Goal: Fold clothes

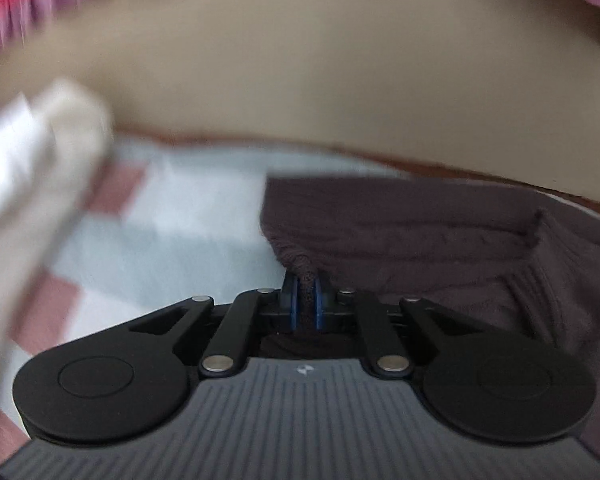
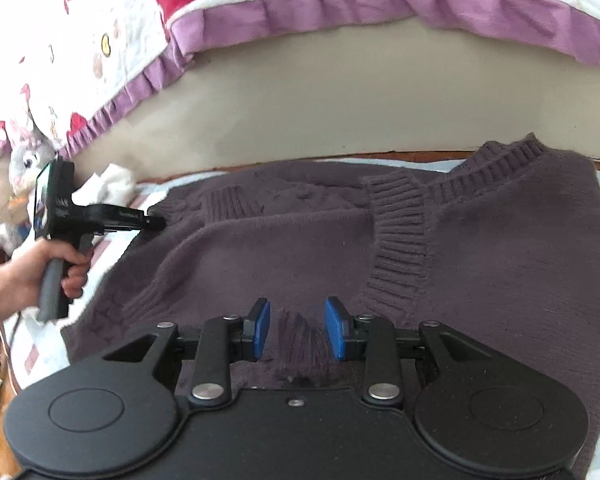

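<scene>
Both claws worked at one dark purple knitted sweater (image 2: 480, 240) that lay spread on a pale blue and dusty-pink checked sheet (image 1: 172, 216). Left gripper (image 1: 307, 300) was clamped tight on a pinch of the sweater's knit edge, the blue pads (image 1: 294, 304) nearly meeting with the wool bunched between them. Beyond its tips the garment ran off to the right in folds, and to the left of it a blurred white cloth (image 1: 40, 168) lay on the sheet.

Seen from the right wrist, the same left gripper (image 2: 156, 222) bit the far left corner of the sweater, held by a hand (image 2: 40, 272) around its grey handle.

Right gripper (image 2: 298, 328) stood with its jaws partly apart, a raised tuft of the purple knit between the blue pads (image 2: 334, 332); whether the pads pressed on it could not be told. Ahead of it and to the right lay the ribbed collar band (image 2: 404, 240). Further ahead rose a beige wall panel (image 2: 340, 100), with a white quilt edged in a purple frill (image 2: 300, 8) above it, and a grey plush rabbit (image 2: 24, 168) far to the left.
</scene>
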The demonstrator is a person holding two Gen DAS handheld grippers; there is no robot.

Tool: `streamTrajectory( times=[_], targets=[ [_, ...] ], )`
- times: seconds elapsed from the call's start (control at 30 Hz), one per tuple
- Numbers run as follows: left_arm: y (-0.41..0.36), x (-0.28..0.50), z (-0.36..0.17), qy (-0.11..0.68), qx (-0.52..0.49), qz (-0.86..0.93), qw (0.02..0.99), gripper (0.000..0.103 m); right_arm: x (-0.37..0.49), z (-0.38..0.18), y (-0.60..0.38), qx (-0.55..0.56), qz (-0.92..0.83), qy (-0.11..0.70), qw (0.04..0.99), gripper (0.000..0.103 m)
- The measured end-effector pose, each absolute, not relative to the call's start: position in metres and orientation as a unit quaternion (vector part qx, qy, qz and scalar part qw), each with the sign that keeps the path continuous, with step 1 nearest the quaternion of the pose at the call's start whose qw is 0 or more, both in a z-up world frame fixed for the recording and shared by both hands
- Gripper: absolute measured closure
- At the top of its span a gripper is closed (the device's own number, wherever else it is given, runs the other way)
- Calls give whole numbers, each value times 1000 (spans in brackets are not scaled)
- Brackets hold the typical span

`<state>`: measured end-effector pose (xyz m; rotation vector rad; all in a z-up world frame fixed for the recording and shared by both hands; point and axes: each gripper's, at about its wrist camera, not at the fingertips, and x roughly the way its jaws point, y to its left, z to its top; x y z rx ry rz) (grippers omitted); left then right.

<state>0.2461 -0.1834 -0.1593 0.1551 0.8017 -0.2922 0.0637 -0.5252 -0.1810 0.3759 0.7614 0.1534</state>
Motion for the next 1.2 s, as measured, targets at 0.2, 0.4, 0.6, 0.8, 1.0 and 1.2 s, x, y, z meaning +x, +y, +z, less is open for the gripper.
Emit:
streamTrajectory(
  times=[0.2, 0.4, 0.6, 0.8, 1.0, 1.2],
  targets=[
    [-199, 239, -147, 336, 152, -16, 929, 88, 62, -181, -519, 160, 73, 372, 911, 67],
    [-149, 173, -125, 392, 46, -59, 917, 38, 62, -174, -511, 141, 79, 367, 916, 67],
    [-86, 101, -134, 514, -111, -55, 849, 40, 64, -161, -491, 92, 116, 348, 926, 73],
    [-80, 75, -131, 508, -112, -60, 852, 38, 80, -185, -440, -27, 160, 390, 906, 78],
    [-79, 76, -160, 511, -122, -82, 847, 38, 88, -207, -428, -43, 176, 432, 883, 78],
    [-82, 80, -169, 495, -171, -106, 845, 31, 79, -178, -457, 43, 162, 424, 890, 73]
  ],
)
